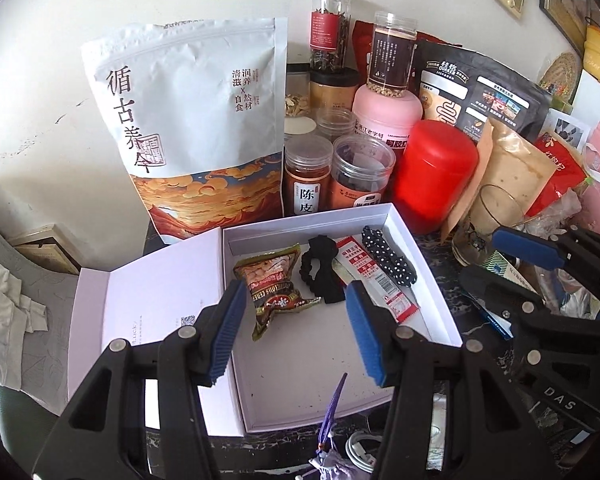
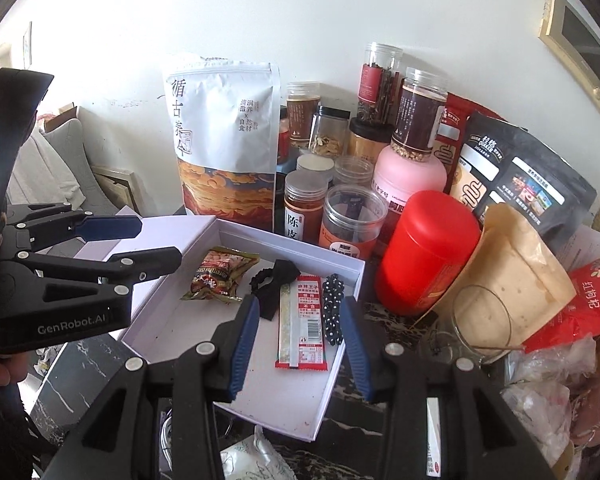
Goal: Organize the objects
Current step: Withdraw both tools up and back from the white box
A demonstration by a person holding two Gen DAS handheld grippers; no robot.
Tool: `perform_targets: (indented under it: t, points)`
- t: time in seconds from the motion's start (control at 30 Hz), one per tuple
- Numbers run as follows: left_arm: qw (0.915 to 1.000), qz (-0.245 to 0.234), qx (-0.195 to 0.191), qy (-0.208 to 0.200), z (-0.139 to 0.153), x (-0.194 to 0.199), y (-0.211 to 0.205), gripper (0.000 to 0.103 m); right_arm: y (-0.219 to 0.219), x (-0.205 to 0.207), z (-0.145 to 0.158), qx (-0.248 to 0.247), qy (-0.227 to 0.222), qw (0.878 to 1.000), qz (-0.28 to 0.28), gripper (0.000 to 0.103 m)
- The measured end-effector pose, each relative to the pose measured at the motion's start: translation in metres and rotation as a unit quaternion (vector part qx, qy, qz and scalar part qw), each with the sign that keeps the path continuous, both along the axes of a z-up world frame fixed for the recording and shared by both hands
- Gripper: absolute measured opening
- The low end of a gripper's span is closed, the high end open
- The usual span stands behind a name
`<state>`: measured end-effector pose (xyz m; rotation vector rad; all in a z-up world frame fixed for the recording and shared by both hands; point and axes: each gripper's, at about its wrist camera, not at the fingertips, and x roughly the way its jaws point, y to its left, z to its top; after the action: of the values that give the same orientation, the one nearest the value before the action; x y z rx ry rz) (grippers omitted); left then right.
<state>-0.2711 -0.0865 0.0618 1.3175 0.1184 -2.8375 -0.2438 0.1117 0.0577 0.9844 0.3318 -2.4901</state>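
Left wrist view: the left tool (image 1: 296, 328) hangs above the shallow white cardboard box (image 1: 428, 280) with its blue-padded jaws spread and nothing between them. Inside the box, from 9 to 3 o'clock, lie a crumpled red-and-gold snack packet (image 1: 274, 292), a black fabric scrunchie (image 1: 320, 270), a long red-and-white snack stick wrapper (image 1: 374, 280) and a black hair tie with white dots (image 1: 388, 256). The box's open lid (image 1: 156, 292) lies flat at 9 o'clock on the dark marbled table (image 1: 452, 280). A tall white stand-up pouch (image 1: 192, 120) stands at 11 o'clock, a red cylindrical canister (image 1: 432, 176) at 1 o'clock. Right wrist view: the right tool (image 2: 300, 344) hangs over the box's near edge, jaws likewise spread and empty, the snack stick wrapper below the gap. The left tool appears at 9 o'clock.
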Motion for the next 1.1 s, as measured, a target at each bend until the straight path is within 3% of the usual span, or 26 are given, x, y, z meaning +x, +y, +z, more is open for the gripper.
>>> perform_targets:
  t: [0.37, 1.1]
  points:
    - [0.9999, -0.003, -0.003, 0.015, 0.022, 0.066, 0.017, 0.050, 0.017, 0.054, 0.012, -0.008, 0.011, 1.000, -0.004, 0.042]
    - [0.9998, 0.008, -0.013, 0.014, 0.019, 0.163, 0.035, 0.050, 0.041, 0.141, 0.002, -0.012, 0.010, 1.000, -0.008, 0.042]
